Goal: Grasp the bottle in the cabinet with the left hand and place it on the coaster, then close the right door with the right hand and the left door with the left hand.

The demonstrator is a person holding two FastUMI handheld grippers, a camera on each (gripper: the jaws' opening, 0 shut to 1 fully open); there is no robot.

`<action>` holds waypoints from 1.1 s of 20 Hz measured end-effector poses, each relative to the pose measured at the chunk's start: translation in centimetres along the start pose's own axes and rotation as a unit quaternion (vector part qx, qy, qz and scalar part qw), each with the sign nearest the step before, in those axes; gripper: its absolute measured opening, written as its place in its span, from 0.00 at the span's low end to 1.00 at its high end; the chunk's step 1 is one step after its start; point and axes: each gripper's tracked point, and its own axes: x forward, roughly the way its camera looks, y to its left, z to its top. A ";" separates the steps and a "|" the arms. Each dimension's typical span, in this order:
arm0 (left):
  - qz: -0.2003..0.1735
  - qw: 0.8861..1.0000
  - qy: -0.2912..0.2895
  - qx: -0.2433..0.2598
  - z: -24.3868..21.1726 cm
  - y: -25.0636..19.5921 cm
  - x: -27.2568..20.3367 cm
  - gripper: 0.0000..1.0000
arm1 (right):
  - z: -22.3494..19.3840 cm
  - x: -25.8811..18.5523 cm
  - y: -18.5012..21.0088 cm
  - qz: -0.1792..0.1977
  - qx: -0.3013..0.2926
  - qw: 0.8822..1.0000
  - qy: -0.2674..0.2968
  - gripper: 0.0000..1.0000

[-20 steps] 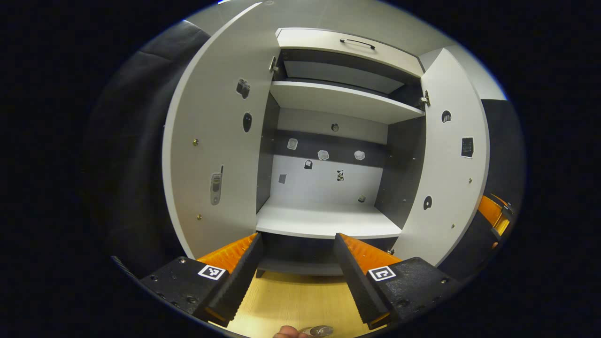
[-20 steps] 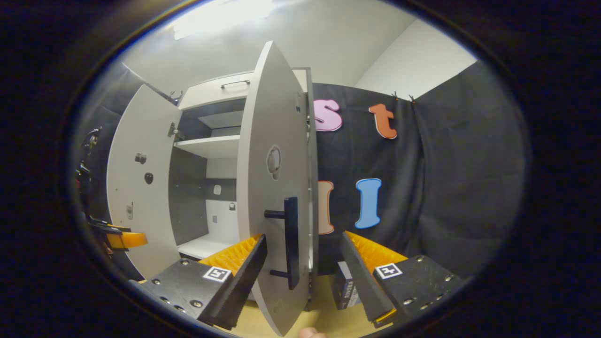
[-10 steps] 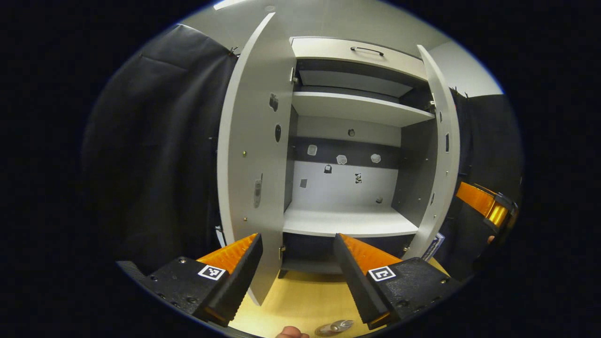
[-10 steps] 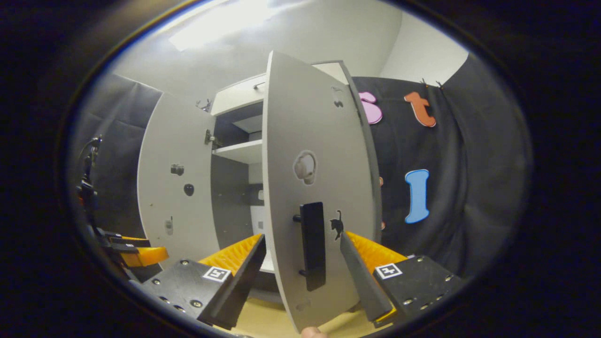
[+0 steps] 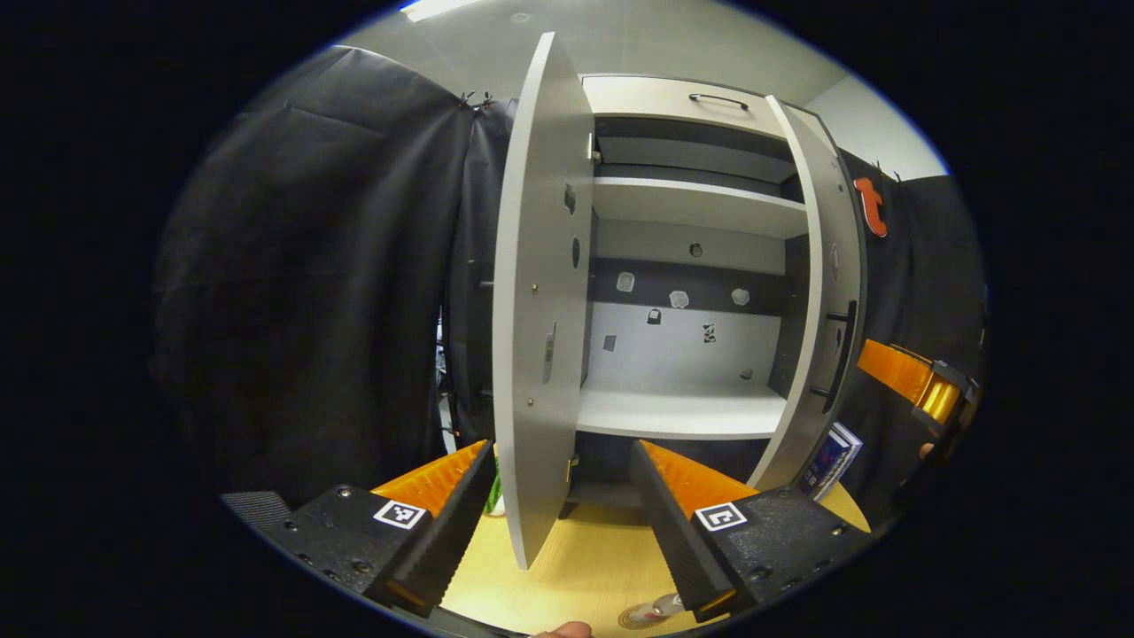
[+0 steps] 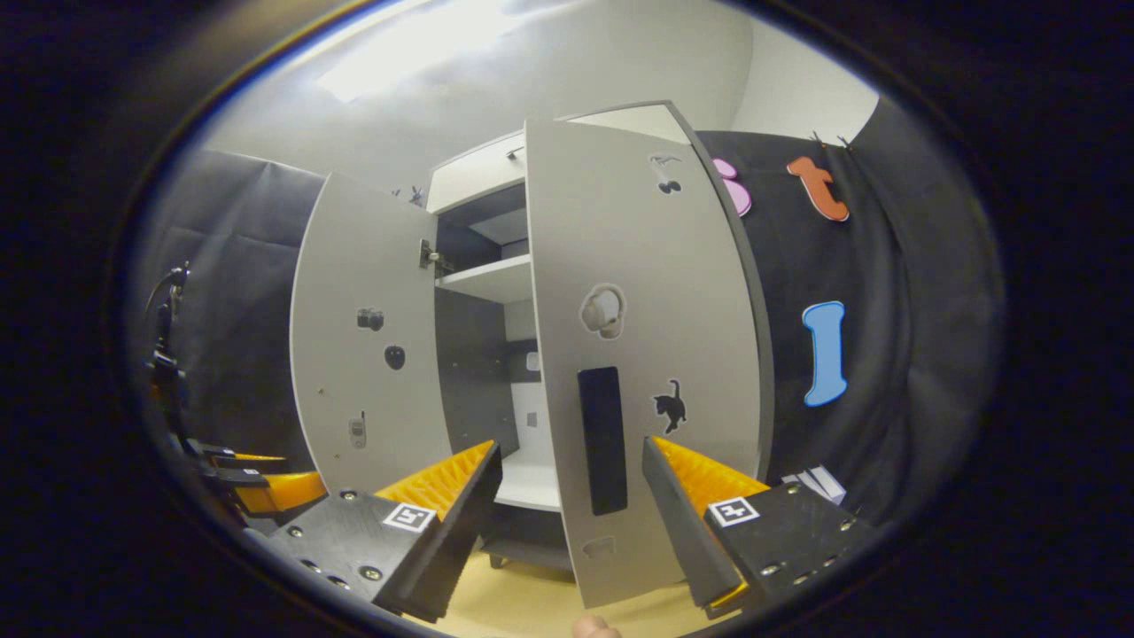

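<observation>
At the bottom edge of the left gripper view, a clear bottle [image 5: 663, 606] rests on a round coaster [image 5: 634, 618] on the wooden tabletop, partly cut off. The grey cabinet's lower shelf [image 5: 678, 412] holds nothing. My left gripper [image 5: 558, 454] is open, with the left door [image 5: 532, 310] seen edge-on just beyond its fingers. My right gripper [image 6: 571, 450] is open at the right door [image 6: 647, 292], whose black handle [image 6: 602, 439] stands between the fingers. The right door [image 5: 822, 292] is swung partway in. My right gripper [image 5: 912, 381] is also beside it, and my left gripper [image 6: 257, 486] is at far left.
A small box [image 5: 829, 459] [image 6: 817, 483] stands on the table right of the cabinet. Something green [image 5: 493, 492] peeks out behind the left door. The upper shelf [image 5: 691, 199] and a top drawer [image 5: 682, 96] sit above. Black cloth hangs on both sides.
The right door has swung from wide open to partway shut, my right gripper staying at its handle. The left gripper view has shifted left, so the left door now appears edge-on.
</observation>
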 end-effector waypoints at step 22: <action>0.040 0.999 -0.014 -0.010 1.0 3.4 0.4 0.95 | -0.7 1.7 0.7 0.005 0.008 1.000 0.006 0.96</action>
